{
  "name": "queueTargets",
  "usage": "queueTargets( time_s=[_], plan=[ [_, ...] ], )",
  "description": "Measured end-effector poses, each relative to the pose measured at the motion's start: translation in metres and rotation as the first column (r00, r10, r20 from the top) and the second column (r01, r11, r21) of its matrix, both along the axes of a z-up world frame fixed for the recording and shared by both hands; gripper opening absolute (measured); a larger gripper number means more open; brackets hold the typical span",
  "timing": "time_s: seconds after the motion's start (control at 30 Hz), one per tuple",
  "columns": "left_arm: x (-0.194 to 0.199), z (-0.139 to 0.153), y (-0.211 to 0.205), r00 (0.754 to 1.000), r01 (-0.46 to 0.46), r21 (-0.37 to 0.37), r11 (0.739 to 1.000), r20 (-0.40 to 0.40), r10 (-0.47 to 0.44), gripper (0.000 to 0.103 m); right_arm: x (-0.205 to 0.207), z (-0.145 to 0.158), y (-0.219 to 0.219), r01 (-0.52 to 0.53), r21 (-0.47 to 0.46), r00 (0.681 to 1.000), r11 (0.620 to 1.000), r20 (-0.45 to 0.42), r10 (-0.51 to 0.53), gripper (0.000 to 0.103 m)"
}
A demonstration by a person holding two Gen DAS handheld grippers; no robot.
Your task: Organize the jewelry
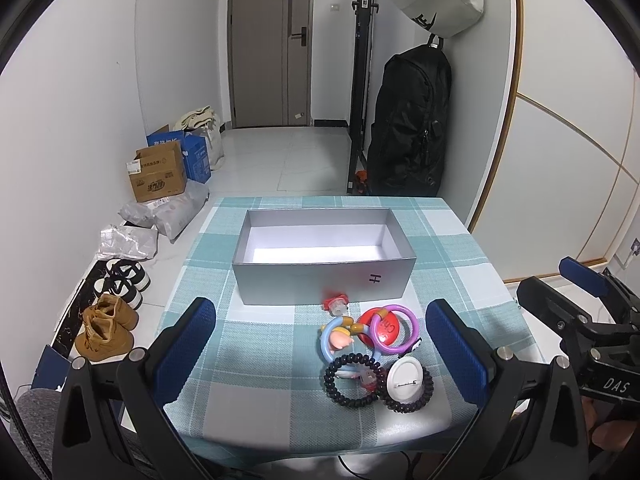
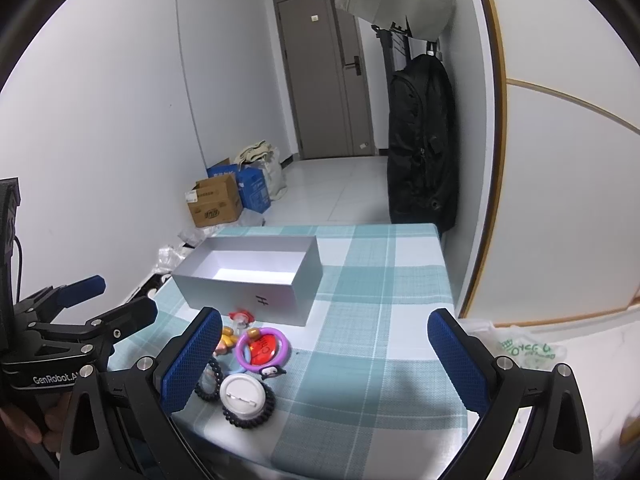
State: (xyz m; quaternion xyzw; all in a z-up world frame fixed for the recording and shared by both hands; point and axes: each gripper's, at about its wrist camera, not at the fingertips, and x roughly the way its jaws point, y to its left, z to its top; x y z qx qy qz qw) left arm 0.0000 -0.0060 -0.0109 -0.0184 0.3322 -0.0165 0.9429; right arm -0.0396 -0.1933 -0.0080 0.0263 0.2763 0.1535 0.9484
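Observation:
An open silver box (image 1: pixel 320 280) (image 2: pixel 224 296) sits on the checked tablecloth (image 1: pixel 256 384) (image 2: pixel 380 320), its white inside bare. In front of it lies a heap of trinkets: a purple ring (image 1: pixel 394 330) (image 2: pixel 262 348) over a red disc (image 1: pixel 384 326), a blue ring with a small figure (image 1: pixel 340 338), a red clip (image 1: pixel 336 303) (image 2: pixel 241 315), two black bead bracelets (image 1: pixel 352 376) (image 2: pixel 250 414) and a white pin badge (image 1: pixel 404 380) (image 2: pixel 242 394). My left gripper (image 1: pixel 322 352) stands open above the heap's near side. My right gripper (image 2: pixel 326 364) is open over bare cloth, right of the heap.
Shoes (image 1: pixel 106 326), cardboard boxes (image 1: pixel 158 174) and plastic bags (image 1: pixel 168 212) line the floor left of the table. A black backpack (image 1: pixel 412 120) hangs at the wall behind. A white bag with green print (image 2: pixel 524 350) lies right of the table. The table's near edge is close below both grippers.

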Motion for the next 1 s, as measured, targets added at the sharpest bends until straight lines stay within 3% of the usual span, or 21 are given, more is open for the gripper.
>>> queueTargets(
  time_s=[0.63, 1.0],
  plan=[
    [0.004, -0.007, 0.000, 0.999, 0.011, -0.005, 1.000, -0.035, -0.011, 0.102, 0.000, -0.001, 0.002, -0.004, -0.005, 1.000, 1.000, -0.004, 0.004, 0.103],
    [0.013, -0.029, 0.007, 0.984, 0.033, -0.075, 0.997, -0.173, -0.045, 0.102, 0.005, -0.004, 0.000, 0.016, -0.002, 1.000, 1.000, -0.021, -0.016, 0.103]
  ],
)
